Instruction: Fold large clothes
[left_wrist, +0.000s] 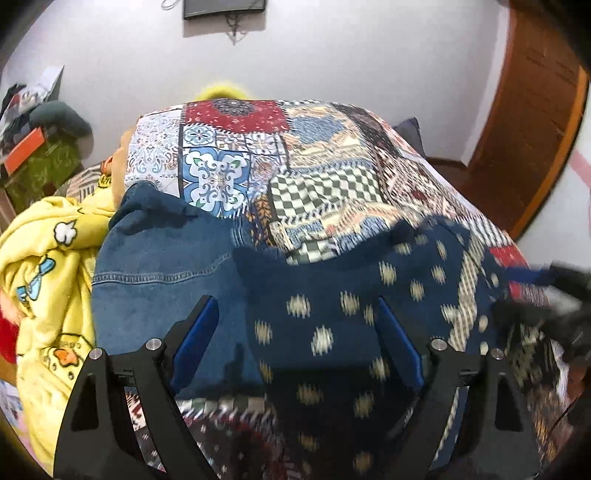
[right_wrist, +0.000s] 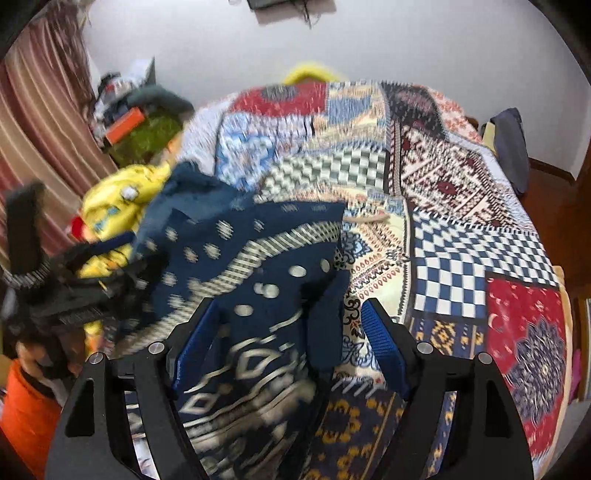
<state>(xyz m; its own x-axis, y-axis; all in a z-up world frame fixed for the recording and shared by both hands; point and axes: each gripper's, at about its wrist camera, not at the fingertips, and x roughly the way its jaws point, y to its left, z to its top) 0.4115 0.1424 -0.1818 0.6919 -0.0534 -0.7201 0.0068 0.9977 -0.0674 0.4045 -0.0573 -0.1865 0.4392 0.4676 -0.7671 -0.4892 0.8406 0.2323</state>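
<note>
A navy cloth with cream dots and a striped border (left_wrist: 354, 295) (right_wrist: 251, 258) lies bunched on the patchwork bedspread (left_wrist: 325, 173) (right_wrist: 476, 229). My left gripper (left_wrist: 295, 332) is open, its blue pads apart just above the cloth, holding nothing. My right gripper (right_wrist: 288, 339) is open too, with the cloth's near edge lying between its pads (right_wrist: 384, 343). The left gripper also shows blurred at the left of the right wrist view (right_wrist: 74, 288). The right gripper shows blurred at the right edge of the left wrist view (left_wrist: 554, 295).
A denim garment (left_wrist: 162, 258) lies left of the navy cloth. A yellow cartoon-print blanket (left_wrist: 48, 266) (right_wrist: 118, 199) is heaped at the bed's left side. A cluttered stand with boxes (left_wrist: 40, 155) is at the far left, a wooden door (left_wrist: 532, 122) at the right.
</note>
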